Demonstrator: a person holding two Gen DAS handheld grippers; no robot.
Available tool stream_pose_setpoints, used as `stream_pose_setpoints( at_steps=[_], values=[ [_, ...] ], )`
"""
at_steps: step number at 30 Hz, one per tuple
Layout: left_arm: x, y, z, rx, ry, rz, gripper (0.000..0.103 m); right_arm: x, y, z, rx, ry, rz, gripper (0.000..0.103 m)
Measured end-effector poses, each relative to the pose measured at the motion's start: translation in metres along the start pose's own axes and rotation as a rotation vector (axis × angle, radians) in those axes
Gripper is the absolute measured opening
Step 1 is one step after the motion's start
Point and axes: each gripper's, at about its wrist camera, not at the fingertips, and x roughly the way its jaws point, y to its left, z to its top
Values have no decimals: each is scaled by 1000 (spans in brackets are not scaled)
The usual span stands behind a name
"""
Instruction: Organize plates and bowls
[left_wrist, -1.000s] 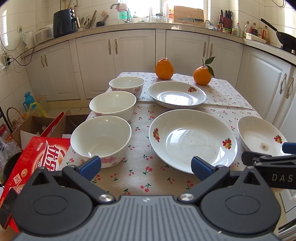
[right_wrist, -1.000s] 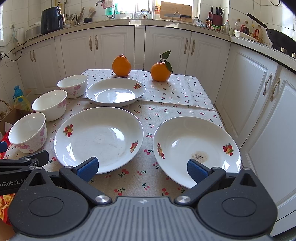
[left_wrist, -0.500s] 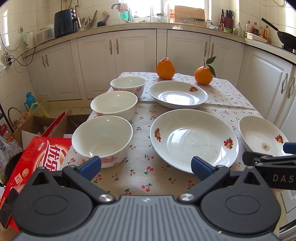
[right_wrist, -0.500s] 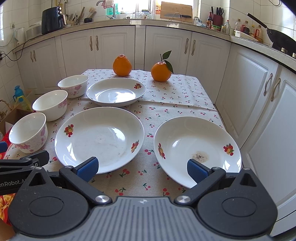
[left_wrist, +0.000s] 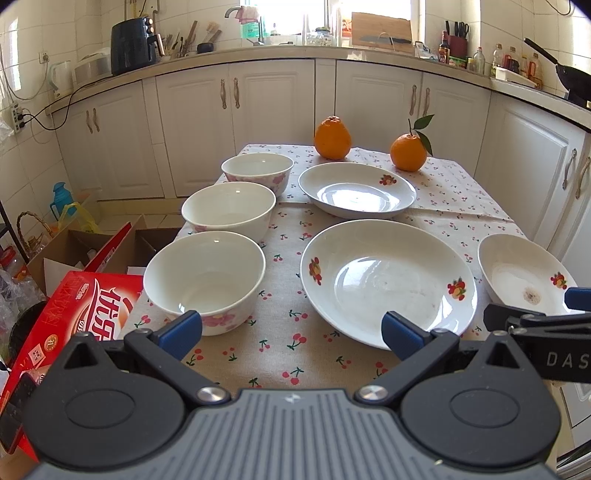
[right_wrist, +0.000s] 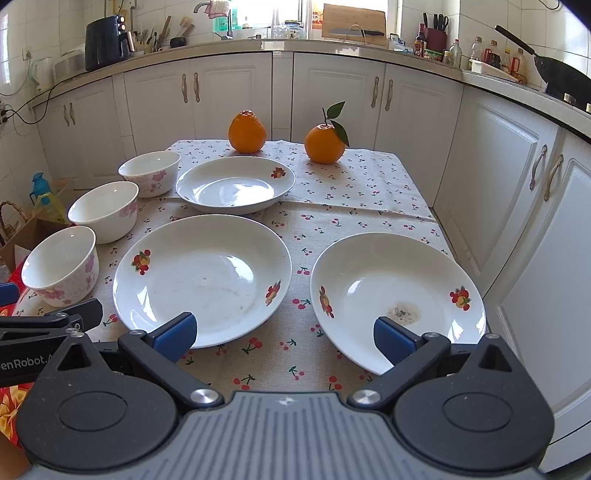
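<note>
three white ceramic bowls with pink flowers (left_wrist: 204, 275) line the bench's nine o'clock side. three white fruit-printed plates (right_wrist: 201, 275) sit apart. the left claw (left_wrist: 291, 330) and right claw (right_wrist: 284, 332) are both released, holding nothing.

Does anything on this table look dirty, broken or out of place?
One thing: the plate nearest the right edge has a small dark, speckled smudge in its well, like dried residue. The middle plate shows only faint streaks. The three bowls stand upright in a row; nothing looks chipped or spilled.
</note>
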Motion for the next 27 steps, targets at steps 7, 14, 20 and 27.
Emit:
stream_pose_setpoints(
  at_steps=[7, 14, 20, 27],
  values=[
    [0, -1, 0, -6, -6, -2, 102, 0, -1, 1, 3, -3, 2, 103],
    [-1, -1, 5, 8, -37, -44, 102, -2, -8, 2, 15, -19, 6, 103],
    [-6, -10, 19, 91, -74, -64, 102, -10, -22, 11, 5, -88, 29, 103],
    [6, -22, 29, 126, -45, -126, 102, -22, -57, 19, 9, -174, 28, 103]
  ],
)
